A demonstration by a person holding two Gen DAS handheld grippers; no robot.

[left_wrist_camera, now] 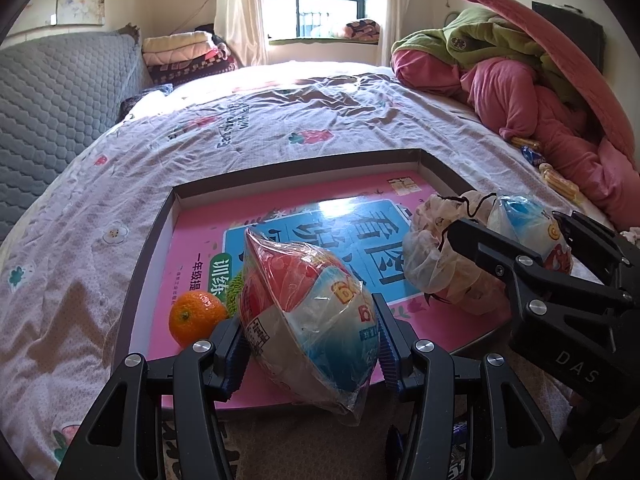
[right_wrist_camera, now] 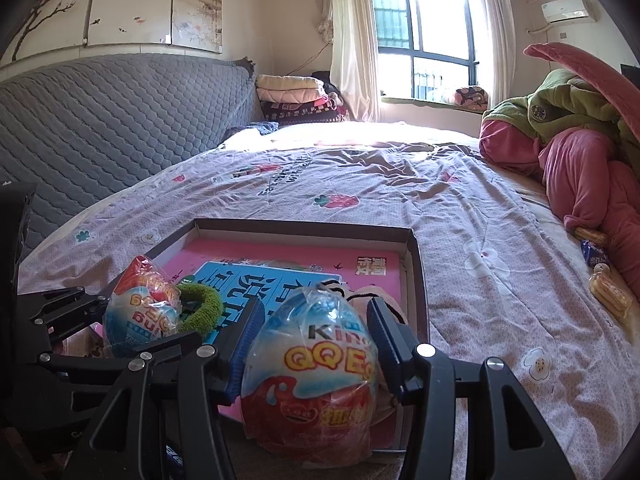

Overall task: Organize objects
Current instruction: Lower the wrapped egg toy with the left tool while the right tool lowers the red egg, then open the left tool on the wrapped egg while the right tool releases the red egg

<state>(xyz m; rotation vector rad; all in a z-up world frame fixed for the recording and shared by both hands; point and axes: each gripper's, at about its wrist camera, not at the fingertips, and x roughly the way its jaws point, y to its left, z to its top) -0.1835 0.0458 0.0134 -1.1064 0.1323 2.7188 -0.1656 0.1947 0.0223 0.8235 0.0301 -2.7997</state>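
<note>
My left gripper [left_wrist_camera: 308, 340] is shut on a wrapped toy egg [left_wrist_camera: 308, 316], held tilted over the near edge of a shallow cardboard box [left_wrist_camera: 304, 166] lined with a pink book [left_wrist_camera: 200, 248]. My right gripper [right_wrist_camera: 310, 344] is shut on a second wrapped egg [right_wrist_camera: 312, 368], upright over the box's near right corner [right_wrist_camera: 416, 276]. In the box lie an orange [left_wrist_camera: 196, 316], a green knitted ring [right_wrist_camera: 204, 304] and a small drawstring cloth pouch [left_wrist_camera: 436, 248]. The left-held egg also shows in the right wrist view [right_wrist_camera: 140, 312], the right gripper in the left wrist view [left_wrist_camera: 516, 236].
The box sits on a bed with a floral sheet [left_wrist_camera: 280, 120]. A grey padded headboard [left_wrist_camera: 52, 100] is on the left. A pile of pink and green bedding [left_wrist_camera: 520, 92] lies at the right, with several wrapped snacks [right_wrist_camera: 608, 288] beside it. Folded blankets [right_wrist_camera: 296, 100] are near the window.
</note>
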